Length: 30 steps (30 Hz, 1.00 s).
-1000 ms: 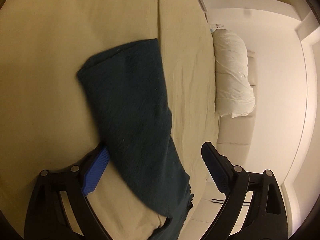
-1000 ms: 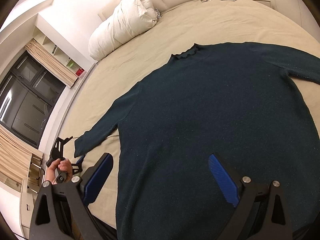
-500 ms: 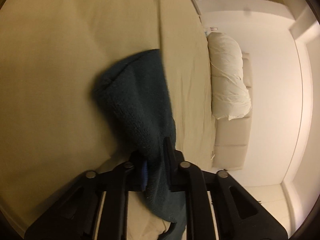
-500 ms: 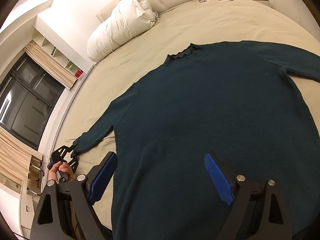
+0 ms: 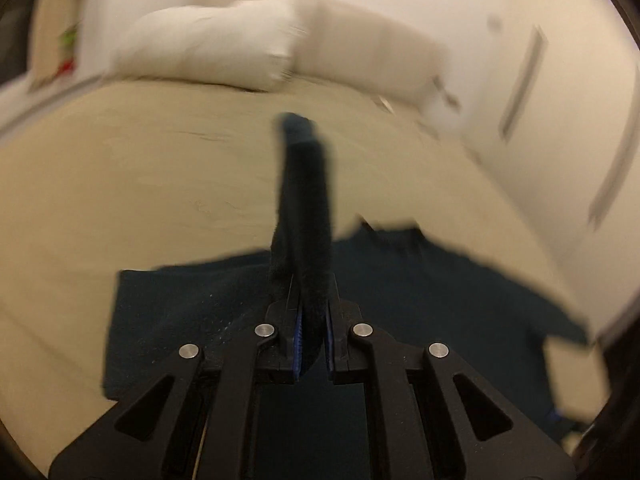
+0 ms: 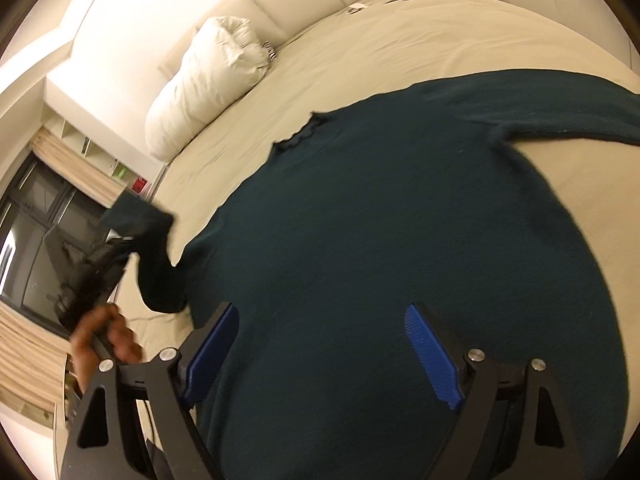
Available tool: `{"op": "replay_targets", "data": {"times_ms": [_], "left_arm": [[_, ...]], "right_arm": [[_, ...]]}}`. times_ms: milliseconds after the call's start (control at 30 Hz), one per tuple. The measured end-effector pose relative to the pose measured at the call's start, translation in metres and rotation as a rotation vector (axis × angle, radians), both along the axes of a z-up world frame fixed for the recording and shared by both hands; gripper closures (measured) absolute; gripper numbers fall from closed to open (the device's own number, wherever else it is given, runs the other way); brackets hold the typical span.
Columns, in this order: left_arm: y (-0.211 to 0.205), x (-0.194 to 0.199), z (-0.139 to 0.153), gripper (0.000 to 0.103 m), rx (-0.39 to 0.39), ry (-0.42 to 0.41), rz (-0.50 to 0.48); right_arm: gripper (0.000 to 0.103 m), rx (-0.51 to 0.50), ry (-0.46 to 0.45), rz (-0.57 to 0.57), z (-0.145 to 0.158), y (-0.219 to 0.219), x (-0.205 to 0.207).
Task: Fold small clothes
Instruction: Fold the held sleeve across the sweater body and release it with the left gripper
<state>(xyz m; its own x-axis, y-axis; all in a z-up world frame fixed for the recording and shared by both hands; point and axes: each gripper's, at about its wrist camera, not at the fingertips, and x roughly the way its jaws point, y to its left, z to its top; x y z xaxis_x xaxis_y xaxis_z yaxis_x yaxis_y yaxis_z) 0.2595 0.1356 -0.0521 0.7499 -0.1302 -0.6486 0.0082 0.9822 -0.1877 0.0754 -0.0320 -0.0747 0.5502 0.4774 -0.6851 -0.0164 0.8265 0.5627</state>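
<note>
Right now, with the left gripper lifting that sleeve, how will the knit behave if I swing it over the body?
Probably floppy: the sleeve hangs limp from the left gripper. Likely to grip, not slip; the sweater looks fuzzy. The body may drag on the bedsheet.

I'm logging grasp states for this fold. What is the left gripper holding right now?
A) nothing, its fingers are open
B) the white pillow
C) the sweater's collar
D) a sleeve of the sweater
D: the left gripper is shut on the sleeve of the dark teal sweater, lifting it off the bed.
</note>
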Motion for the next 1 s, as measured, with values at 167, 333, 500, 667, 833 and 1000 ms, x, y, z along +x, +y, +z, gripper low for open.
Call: {"op": "replay_targets", "data": {"times_ms": [167,333,500,667,833,1000], "left_arm": [[-0.073,-0.001,-0.077,0.096,0.255,0.116,-0.133],[-0.064,-0.017,-0.092,0.096,0.262,0.098,-0.134],[-0.09,-0.041,-0.093,0.096,0.227,0.075,-0.134],[-0.078,-0.041,-0.083,0.096,0.151,0.047,-0.108],[-0.068,-0.045,-0.079,0.096,0.094,0.04,-0.104],[-0.048,-0.065,-0.062,0.093,-0.019,0.043,-0.122]], "right_arm": [[0.015,0.037,0.036,0.001,-0.012,-0.019,0.031],[0.015,0.118,0.102,0.086,-0.034,-0.002,0.079],[0.017,0.279,0.207,0.16,-0.062,0.037,0.129],[0.03,0.341,0.294,0.19,-0.076,0.073,0.16],[0.085,0.301,0.332,0.281,-0.083,0.115,0.179],[0.094,0.214,0.244,0.311,-0.068,0.113,0.184]]}}
